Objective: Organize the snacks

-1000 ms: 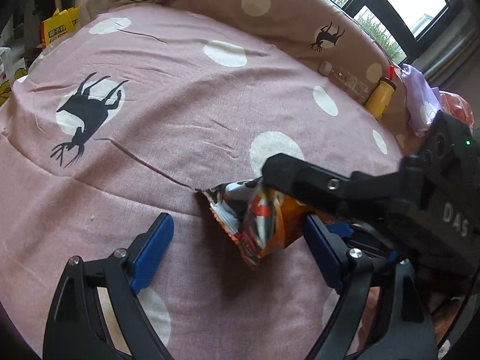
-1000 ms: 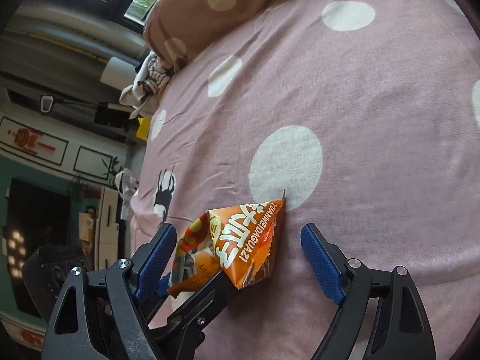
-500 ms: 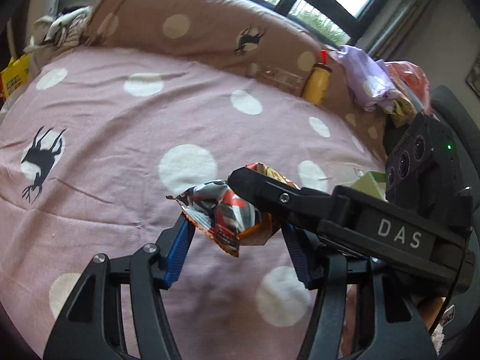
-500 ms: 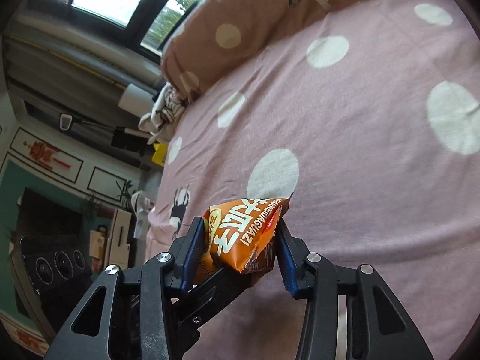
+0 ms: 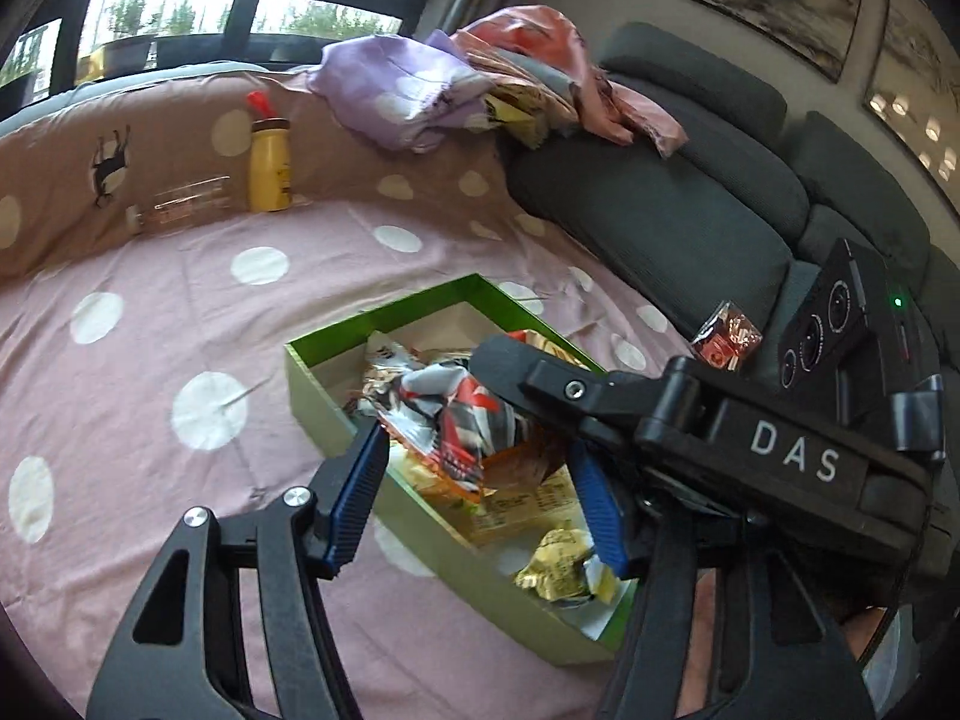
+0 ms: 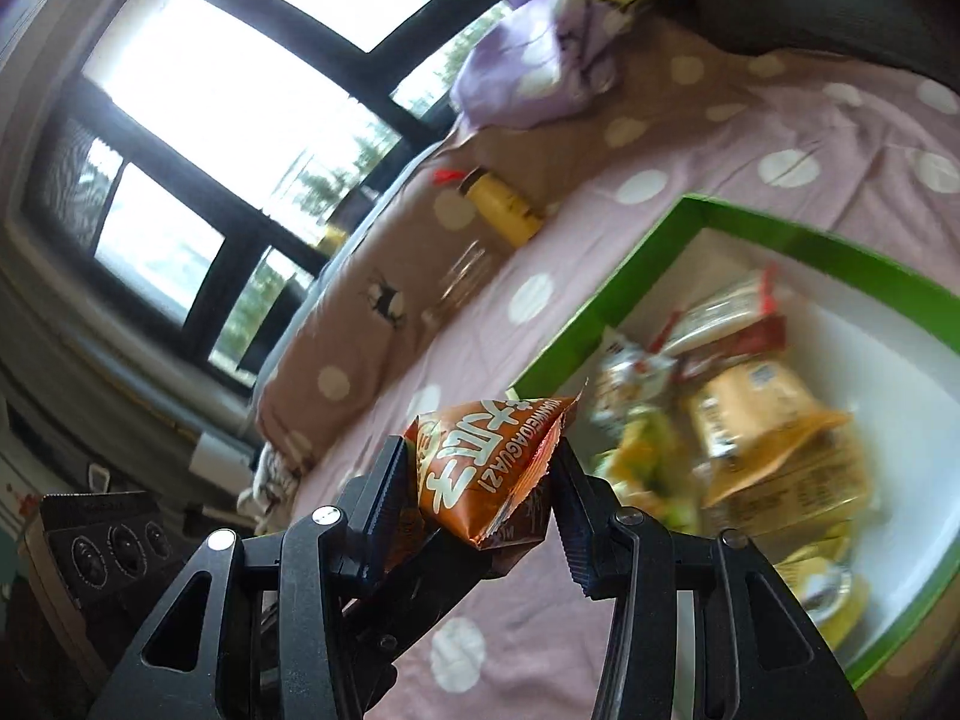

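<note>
An orange snack packet (image 6: 489, 468) is held in the air between both grippers; its crumpled grey and red end (image 5: 447, 414) shows in the left wrist view. My right gripper (image 6: 480, 498) is shut on it. My left gripper (image 5: 480, 483) is shut on its other end. Both hang over the near end of a green box (image 5: 312, 390), which also shows in the right wrist view (image 6: 606, 294). The box holds several snack packets, among them a yellow one (image 5: 561, 564) and an orange one (image 6: 762, 414).
A yellow bottle with a red cap (image 5: 269, 159) and a clear flat container (image 5: 186, 207) stand at the sofa back. Crumpled purple and pink cloths (image 5: 420, 84) lie above. A small red packet (image 5: 726, 336) lies on the grey sofa (image 5: 660, 210).
Both grippers closed on the orange packet, lifted it off the spotted sheet and carried it right, over the green box.
</note>
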A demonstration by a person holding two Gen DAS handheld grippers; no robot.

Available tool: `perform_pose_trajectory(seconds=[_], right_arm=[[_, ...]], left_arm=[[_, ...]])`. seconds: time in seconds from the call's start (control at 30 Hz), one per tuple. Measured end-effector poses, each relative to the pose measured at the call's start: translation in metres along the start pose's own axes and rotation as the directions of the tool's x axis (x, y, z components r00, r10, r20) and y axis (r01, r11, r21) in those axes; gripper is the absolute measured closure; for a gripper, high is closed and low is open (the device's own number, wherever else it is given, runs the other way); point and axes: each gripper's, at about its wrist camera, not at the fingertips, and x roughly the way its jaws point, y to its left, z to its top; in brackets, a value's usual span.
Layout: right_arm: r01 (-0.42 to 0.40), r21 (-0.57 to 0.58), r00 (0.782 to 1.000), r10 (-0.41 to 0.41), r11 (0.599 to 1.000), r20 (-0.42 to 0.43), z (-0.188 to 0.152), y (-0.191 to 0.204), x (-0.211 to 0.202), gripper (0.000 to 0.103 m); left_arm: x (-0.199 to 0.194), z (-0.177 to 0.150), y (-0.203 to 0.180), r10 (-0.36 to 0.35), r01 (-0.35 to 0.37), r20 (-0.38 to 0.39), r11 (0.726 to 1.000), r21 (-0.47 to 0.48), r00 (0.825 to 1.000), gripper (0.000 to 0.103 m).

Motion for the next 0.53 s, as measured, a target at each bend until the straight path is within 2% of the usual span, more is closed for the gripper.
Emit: perform_pose_trajectory(seconds=[0.13, 0.2, 0.3, 0.37, 0.53], right_arm=[[0.170, 0.081, 0.983, -0.175, 0.982, 0.059, 0.013, -0.034, -0.013, 0.047], [0.230, 0.109, 0.970, -0.237, 0.967, 0.056, 0.016, -0.044, -0.017, 0.038], [0.271, 0.123, 0.957, -0.281, 0.955, 0.072, 0.021, -0.052, -0.024, 0.031], [0.292, 0.117, 0.951, -0.302, 0.949, 0.074, 0.018, -0.052, -0.030, 0.024], [0.344, 0.101, 0.933, -0.352, 0.933, 0.072, 0.013, -0.046, -0.034, 0.022]], left_arm=[[0.032, 0.001, -0.021, 0.044, -0.042, -0.046, 0.998, 0.044, 0.998, 0.030], [0.039, 0.000, -0.026, 0.055, -0.052, -0.059, 0.997, 0.057, 0.997, 0.019], [0.041, -0.003, -0.028, 0.069, -0.066, -0.056, 0.996, 0.060, 0.996, 0.010], [0.043, -0.003, -0.026, 0.072, -0.069, -0.061, 0.996, 0.050, 0.996, 0.009], [0.042, -0.010, -0.026, 0.097, -0.094, -0.070, 0.994, 0.049, 0.993, 0.005]])
